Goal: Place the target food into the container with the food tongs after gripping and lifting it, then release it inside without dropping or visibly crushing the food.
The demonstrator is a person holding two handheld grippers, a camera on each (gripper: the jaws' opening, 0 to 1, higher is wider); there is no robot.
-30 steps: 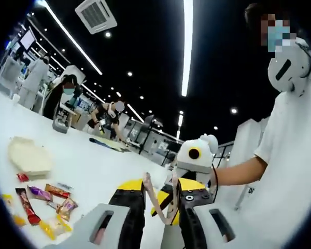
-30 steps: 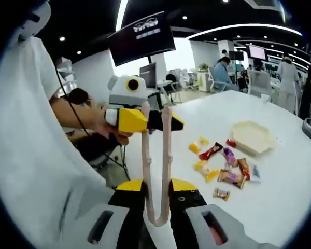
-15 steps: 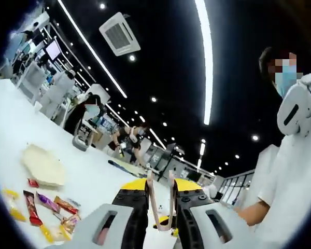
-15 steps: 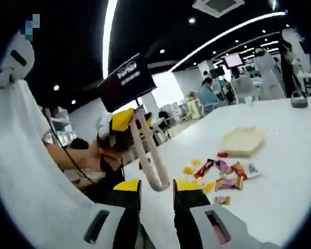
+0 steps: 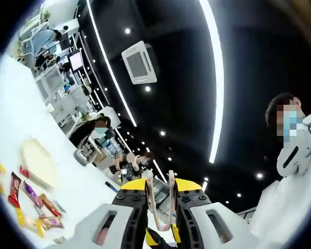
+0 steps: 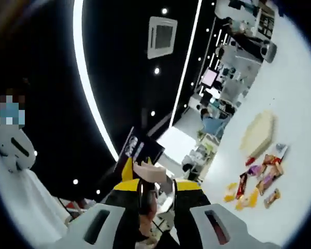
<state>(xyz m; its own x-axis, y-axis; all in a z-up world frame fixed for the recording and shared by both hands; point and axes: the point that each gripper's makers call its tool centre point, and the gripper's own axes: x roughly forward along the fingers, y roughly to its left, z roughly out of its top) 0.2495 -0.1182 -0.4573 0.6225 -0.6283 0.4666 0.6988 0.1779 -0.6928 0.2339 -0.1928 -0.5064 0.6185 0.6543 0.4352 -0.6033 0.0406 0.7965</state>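
In the left gripper view we see the left gripper (image 5: 159,205) closed on a pair of beige tongs (image 5: 159,205), the bent end low between the jaws and the two slim arms rising side by side along the jaws toward the dark ceiling, their long axis in line with the gripper. The arms stand close together, pale and smooth, with flat rounded tips.

Far off to the left in that view lies the white table (image 5: 10,109), tilted steeply by the camera's roll. On it rests a cream, shallow, many-sided container (image 5: 37,162), and just below it a loose scatter of wrapped snacks (image 5: 28,199) in red, purple, orange and yellow, lying flat on the table beside the container, well apart from the tongs.

In the right gripper view we see the right gripper (image 6: 156,194) with its jaws fairly near each other; the tongs' arm ends (image 6: 149,174) show at the jaws, but we cannot tell whether it grips them. The container (image 6: 258,132) and the snacks (image 6: 255,181) lie on the table (image 6: 295,93) at the right.
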